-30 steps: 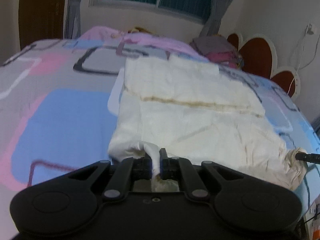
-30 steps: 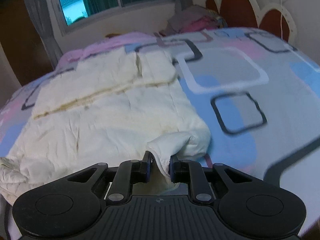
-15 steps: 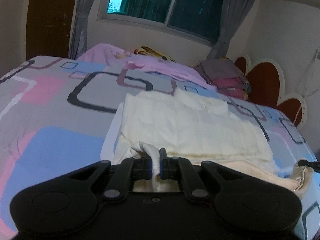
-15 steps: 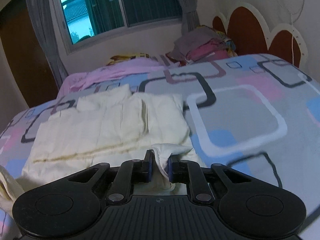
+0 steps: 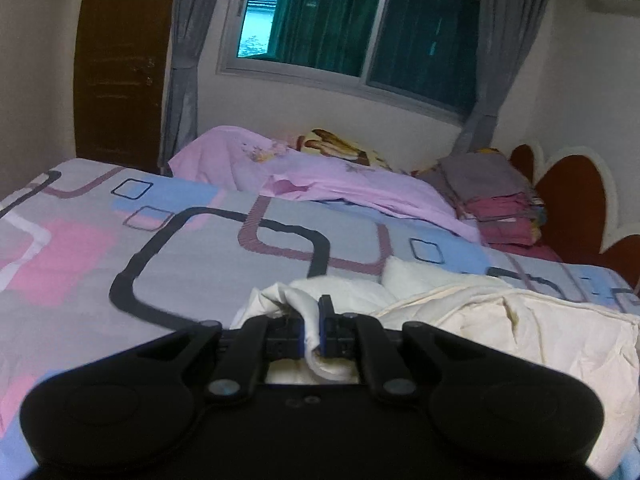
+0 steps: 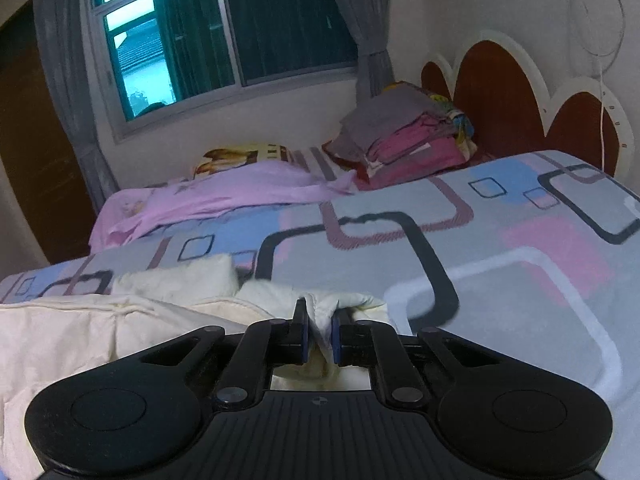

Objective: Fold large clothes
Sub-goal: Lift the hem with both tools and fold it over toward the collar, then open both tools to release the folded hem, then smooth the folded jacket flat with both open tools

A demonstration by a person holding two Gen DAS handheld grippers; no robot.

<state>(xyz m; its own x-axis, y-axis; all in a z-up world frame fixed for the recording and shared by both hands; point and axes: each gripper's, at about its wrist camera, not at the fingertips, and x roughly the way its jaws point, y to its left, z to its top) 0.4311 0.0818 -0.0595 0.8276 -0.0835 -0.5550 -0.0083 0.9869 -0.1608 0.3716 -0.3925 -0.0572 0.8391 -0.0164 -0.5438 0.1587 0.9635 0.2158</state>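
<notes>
A large cream garment (image 5: pixel 500 332) lies on the patterned bedspread (image 5: pixel 192 256). My left gripper (image 5: pixel 314 320) is shut on a corner of its near edge, held up over the rest of the cloth. My right gripper (image 6: pixel 318 322) is shut on the other corner of the garment (image 6: pixel 80 336), which spreads to its left. The lower layer of the garment is mostly hidden under the lifted part; one cream edge (image 6: pixel 180 280) shows beyond.
A pink sheet (image 5: pixel 320 184) and a printed pillow (image 6: pixel 244 156) lie at the far side of the bed. A stack of folded grey and magenta clothes (image 6: pixel 408 132) sits by the red headboard (image 6: pixel 520 92). A window and grey curtains stand behind.
Both grippers have carried the garment's near edge forward over the rest of it, toward the far edge. Less of the flat garment shows now.
</notes>
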